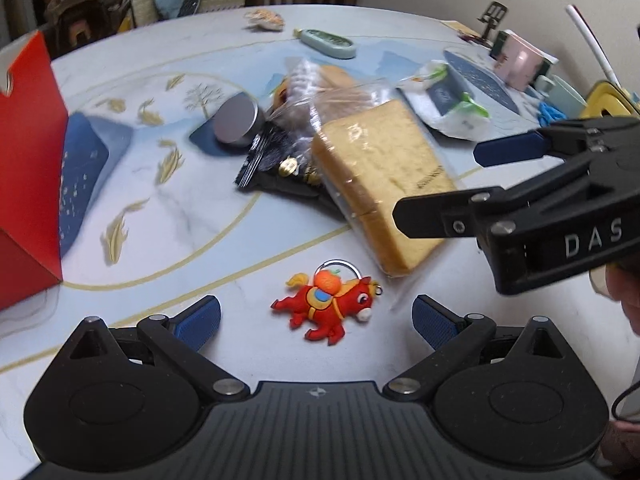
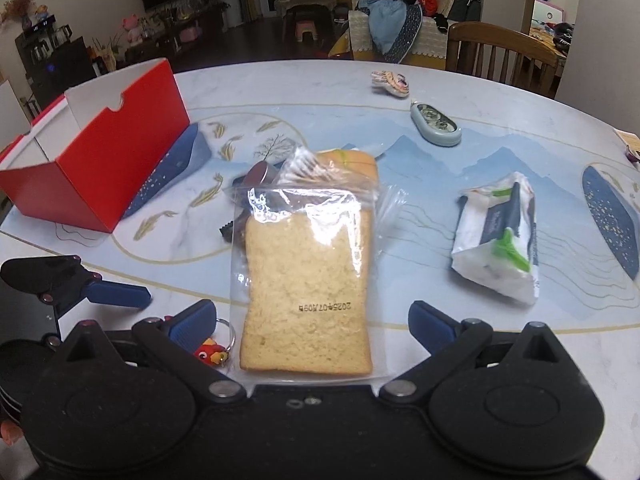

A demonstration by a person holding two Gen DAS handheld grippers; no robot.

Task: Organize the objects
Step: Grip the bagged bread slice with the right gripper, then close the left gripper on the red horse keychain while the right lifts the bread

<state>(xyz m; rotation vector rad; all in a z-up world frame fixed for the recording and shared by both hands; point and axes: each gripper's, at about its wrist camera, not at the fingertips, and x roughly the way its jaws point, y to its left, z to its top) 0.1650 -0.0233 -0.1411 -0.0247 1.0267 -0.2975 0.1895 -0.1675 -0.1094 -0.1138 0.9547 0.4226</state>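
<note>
Left claw (image 1: pixel 316 322) astride horse keychain (image 1: pixel 328 306)

I count one red box (image 2: pixel 100 176), one bagged bread slice (image 2: pixel 306 292), one horse keychain (image 1: pixel 326 306) and one tin (image 1: pixel 236 122). I also see one tissue pack (image 2: pixel 498 240).

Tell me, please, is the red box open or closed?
Open: the red box has no lid over it, and the right wrist view shows its white inner walls.
</note>
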